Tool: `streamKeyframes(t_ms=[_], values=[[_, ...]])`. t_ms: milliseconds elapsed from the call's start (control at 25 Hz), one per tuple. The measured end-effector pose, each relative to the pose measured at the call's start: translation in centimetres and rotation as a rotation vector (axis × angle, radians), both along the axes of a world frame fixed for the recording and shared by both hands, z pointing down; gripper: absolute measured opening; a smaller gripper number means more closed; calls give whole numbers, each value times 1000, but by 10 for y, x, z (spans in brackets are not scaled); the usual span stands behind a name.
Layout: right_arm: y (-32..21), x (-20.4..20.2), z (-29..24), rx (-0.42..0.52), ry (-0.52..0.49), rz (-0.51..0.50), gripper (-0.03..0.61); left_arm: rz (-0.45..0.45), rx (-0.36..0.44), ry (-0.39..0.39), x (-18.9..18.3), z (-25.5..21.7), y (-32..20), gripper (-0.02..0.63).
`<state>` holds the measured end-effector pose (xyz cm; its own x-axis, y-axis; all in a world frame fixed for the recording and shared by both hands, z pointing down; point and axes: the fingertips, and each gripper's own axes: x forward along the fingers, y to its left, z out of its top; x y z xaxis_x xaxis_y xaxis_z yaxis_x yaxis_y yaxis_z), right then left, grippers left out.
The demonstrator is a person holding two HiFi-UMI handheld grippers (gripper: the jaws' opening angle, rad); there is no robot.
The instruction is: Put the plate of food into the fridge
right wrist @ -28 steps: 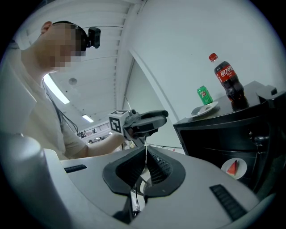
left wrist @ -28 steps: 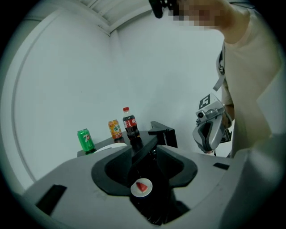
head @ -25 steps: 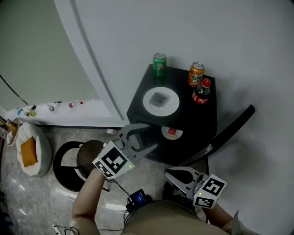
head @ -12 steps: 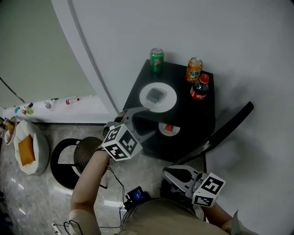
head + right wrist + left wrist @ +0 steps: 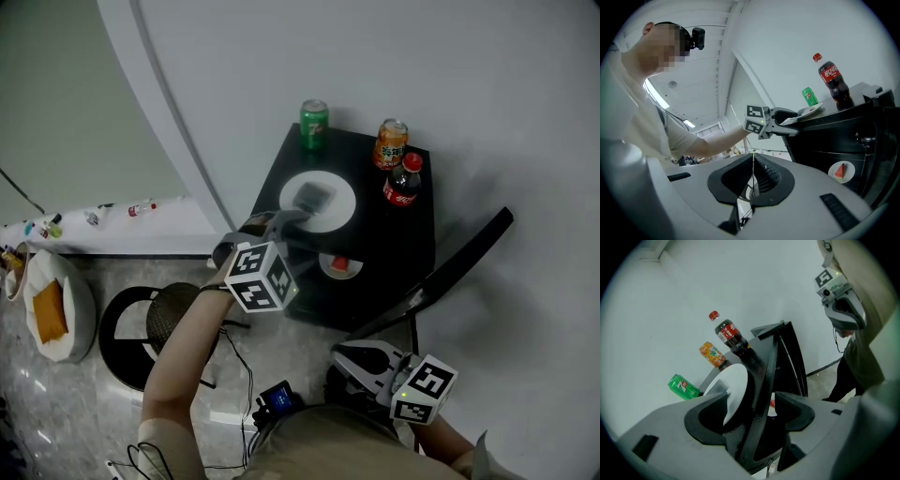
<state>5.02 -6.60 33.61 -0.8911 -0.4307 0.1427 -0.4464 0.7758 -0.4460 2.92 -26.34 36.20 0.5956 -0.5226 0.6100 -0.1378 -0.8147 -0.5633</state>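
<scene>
Plate (image 5: 343, 208), green can (image 5: 314, 123), orange can (image 5: 390, 142), bottle (image 5: 400, 182) atop fridge (image 5: 412, 246)

The left tool (image 5: 284, 221) reaches forward, jaws apart; right tool (image 5: 352, 356) closed.

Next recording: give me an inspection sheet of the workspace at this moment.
Surface: black fridge, flat top, door open.
Job's things: plate with food on the fridge top; small plate with a melon slice inside.
Clutter: green can, orange can, cola bottle at the top's back.
Tongs: left tongs open around the plate's rim and the top's edge; right tongs shut, empty, by the waist.
Cables: black lead below the left arm.
Surroundings: white wall, round black stand, white bag on the floor.
</scene>
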Motion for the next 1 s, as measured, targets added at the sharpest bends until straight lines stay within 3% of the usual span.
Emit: streamKeyframes(t_ms=[600,1000], values=[[-3,1,3,-9,6,11,21,26,94,-146,1,12,-11,295],[-2,-1,4,-14,3,4,21,34,84,-108,1,7,-3,293]])
